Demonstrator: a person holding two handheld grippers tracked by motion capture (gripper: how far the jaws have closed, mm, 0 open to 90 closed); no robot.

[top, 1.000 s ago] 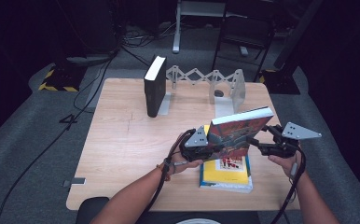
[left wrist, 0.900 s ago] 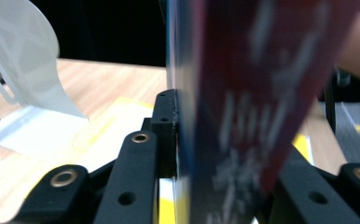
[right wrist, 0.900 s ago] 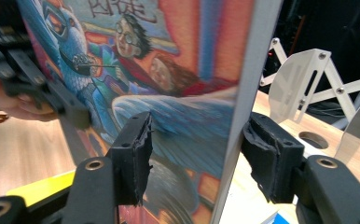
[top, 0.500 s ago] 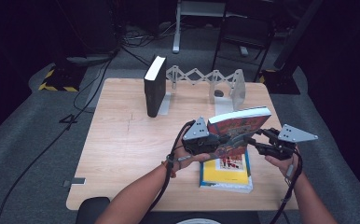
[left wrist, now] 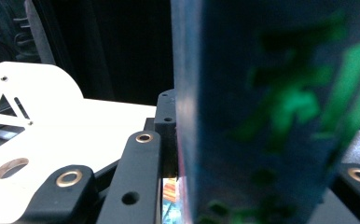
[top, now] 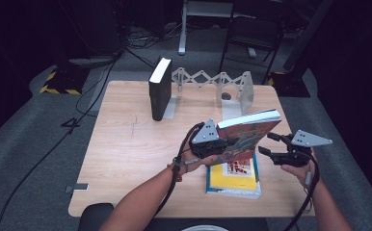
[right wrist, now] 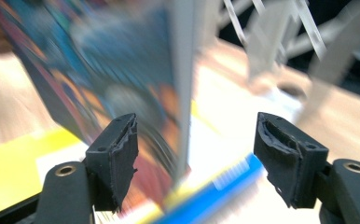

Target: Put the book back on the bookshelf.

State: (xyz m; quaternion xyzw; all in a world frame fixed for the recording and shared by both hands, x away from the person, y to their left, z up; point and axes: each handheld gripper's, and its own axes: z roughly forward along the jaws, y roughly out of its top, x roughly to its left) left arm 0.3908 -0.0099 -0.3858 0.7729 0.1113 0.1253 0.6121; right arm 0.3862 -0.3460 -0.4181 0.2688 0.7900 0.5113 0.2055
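- Dark room, wooden bench (top: pixel 126 159).
- Left hand-held gripper (top: pixel 212 142) clamps the colourful book (top: pixel 244 137), lifted, long axis level.
- Right hand-held gripper (top: pixel 276 148), jaws wide and just opening, straddles its near edge.

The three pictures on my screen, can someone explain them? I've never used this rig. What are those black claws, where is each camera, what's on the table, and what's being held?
No robot here: a person's two hands each hold a two-jaw gripper. The high view looks down from above the person's side of the table. The other two cameras ride on the grippers, looking along their black jaws.

The left gripper is shut on a colourful book, lifted and tilted above the table; its jaws have just been closing on it. The right gripper is beside the book's other edge, jaws just opened, pads not pressing it.

On the table: a yellow book lying flat on another, a black book standing upright, and a white folding rack at the back.
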